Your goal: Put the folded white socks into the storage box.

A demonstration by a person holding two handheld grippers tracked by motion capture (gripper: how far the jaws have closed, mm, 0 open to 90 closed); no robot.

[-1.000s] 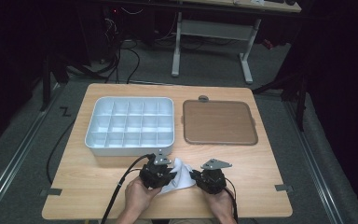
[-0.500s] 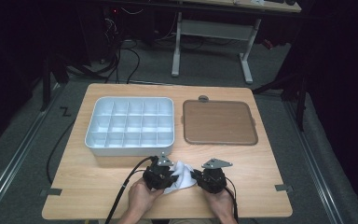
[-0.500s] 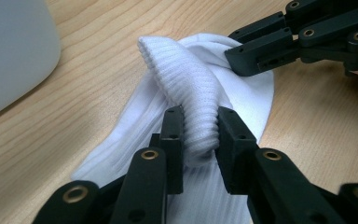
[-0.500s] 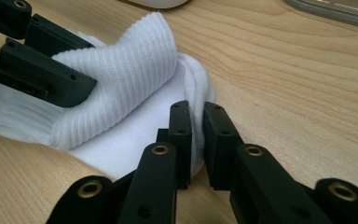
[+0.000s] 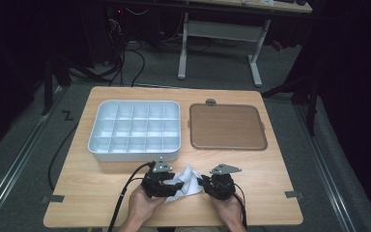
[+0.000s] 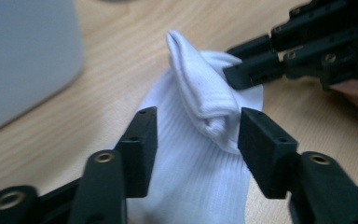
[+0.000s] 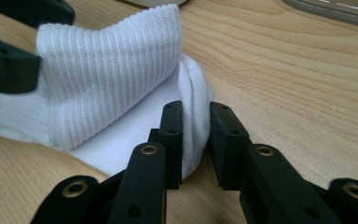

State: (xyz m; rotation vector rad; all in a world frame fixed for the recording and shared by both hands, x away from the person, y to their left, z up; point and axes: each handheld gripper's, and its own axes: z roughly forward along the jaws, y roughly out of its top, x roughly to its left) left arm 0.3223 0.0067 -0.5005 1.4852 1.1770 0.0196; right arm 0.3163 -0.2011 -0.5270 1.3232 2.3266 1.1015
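Two grippers meet over a white sock point(image 5: 183, 182) at the table's point(image 5: 270, 179) near edge. The left gripper point(image 6: 196, 126), jaws just opening, stands wide around a fold, not pressing. The right gripper point(image 7: 196, 140), also just easing, narrowly pinches the sock's edge.

the near strip of the table point(image 5: 87, 203) is bare wood to the left of the left gripper point(image 5: 174, 181) and to the right of the right gripper point(image 5: 204, 182). between the two grippers lies the white sock point(image 5: 187, 186), filling that gap. beyond them, the compartment tray point(image 5: 134, 151) and brown mat point(image 5: 227, 126) occupy mid-table, with a narrow wooden lane between them.
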